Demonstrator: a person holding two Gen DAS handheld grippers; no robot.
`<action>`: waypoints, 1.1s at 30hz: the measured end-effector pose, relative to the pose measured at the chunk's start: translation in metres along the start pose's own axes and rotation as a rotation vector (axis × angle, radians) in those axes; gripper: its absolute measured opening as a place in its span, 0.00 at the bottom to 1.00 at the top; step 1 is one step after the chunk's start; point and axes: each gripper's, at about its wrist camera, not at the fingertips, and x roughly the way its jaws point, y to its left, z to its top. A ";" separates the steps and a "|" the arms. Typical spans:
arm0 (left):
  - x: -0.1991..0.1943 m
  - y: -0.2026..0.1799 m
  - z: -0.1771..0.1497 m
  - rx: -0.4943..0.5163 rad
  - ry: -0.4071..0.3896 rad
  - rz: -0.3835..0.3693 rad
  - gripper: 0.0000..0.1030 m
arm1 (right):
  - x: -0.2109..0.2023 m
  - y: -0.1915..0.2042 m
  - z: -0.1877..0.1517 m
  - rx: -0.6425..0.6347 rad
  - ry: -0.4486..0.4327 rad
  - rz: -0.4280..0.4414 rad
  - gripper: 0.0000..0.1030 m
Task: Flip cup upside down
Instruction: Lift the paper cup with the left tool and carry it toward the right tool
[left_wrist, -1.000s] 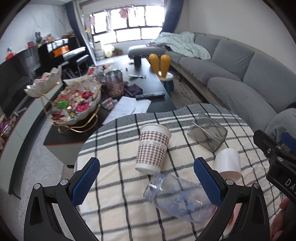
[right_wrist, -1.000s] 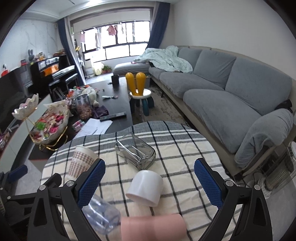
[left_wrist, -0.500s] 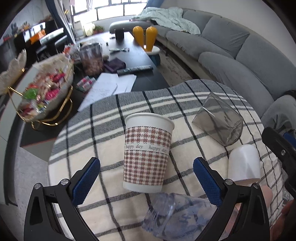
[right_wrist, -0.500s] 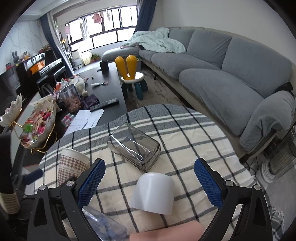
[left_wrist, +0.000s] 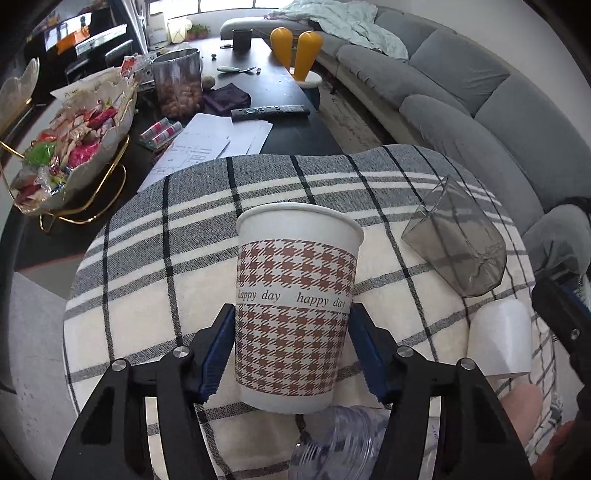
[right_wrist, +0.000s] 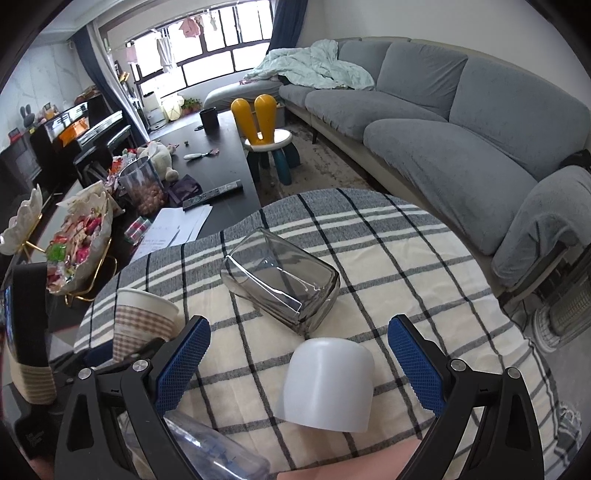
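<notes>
Blue-padded, the left claw (left_wrist: 291, 350) has closed onto the lower wall of the upright brown-houndstooth paper cup (left_wrist: 297, 306), which a second ago stood free on the plaid-clothed counter (left_wrist: 147, 280). With that grip made, lifting and inverting comes next. The right claw (right_wrist: 297, 365) hangs open above a white plastic cup (right_wrist: 328, 384) lying on its side.

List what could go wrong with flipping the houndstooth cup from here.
The thin brown-houndstooth paper cup may crumple or slip in the left gripper while turning. Swinging it over could strike the clear plastic bottle lying just below, or the white plastic cup lying on its side nearby.
</notes>
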 end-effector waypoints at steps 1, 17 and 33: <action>-0.001 -0.001 0.000 0.003 -0.005 0.003 0.59 | 0.000 0.001 -0.001 -0.001 -0.001 0.000 0.94; -0.091 -0.043 -0.018 -0.010 -0.144 0.071 0.58 | -0.064 -0.038 0.008 0.007 -0.086 0.016 0.94; -0.158 -0.152 -0.146 -0.125 -0.146 0.033 0.59 | -0.159 -0.146 -0.047 -0.102 -0.066 0.003 0.94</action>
